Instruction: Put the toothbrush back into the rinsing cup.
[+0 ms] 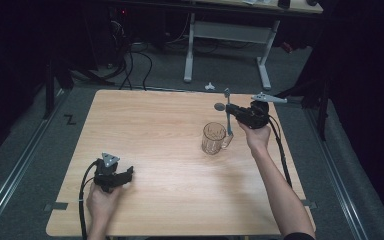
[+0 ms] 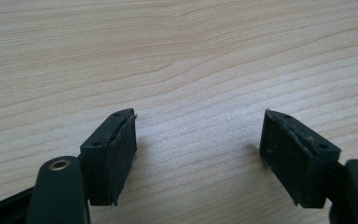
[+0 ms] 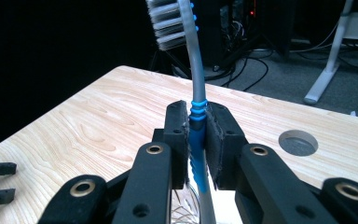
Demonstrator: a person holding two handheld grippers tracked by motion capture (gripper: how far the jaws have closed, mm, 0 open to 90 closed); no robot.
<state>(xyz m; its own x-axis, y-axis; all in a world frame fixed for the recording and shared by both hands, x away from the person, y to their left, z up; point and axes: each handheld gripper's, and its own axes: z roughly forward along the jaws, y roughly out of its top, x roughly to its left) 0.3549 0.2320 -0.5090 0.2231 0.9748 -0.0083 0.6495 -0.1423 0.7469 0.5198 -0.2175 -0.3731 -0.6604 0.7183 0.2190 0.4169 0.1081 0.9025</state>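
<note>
High view: at the table's [image 1: 170,150] near left the left gripper [image 1: 129,174] rests low in the person's hand, its jaws spread wide with bare wood between them in the left gripper view. Right of centre stands a glass mug [image 1: 214,138], and just above its rim the right gripper [image 1: 228,108] clamps its jaws on the blue grip of a toothbrush [image 1: 228,112] held upright, bristles up.
</note>
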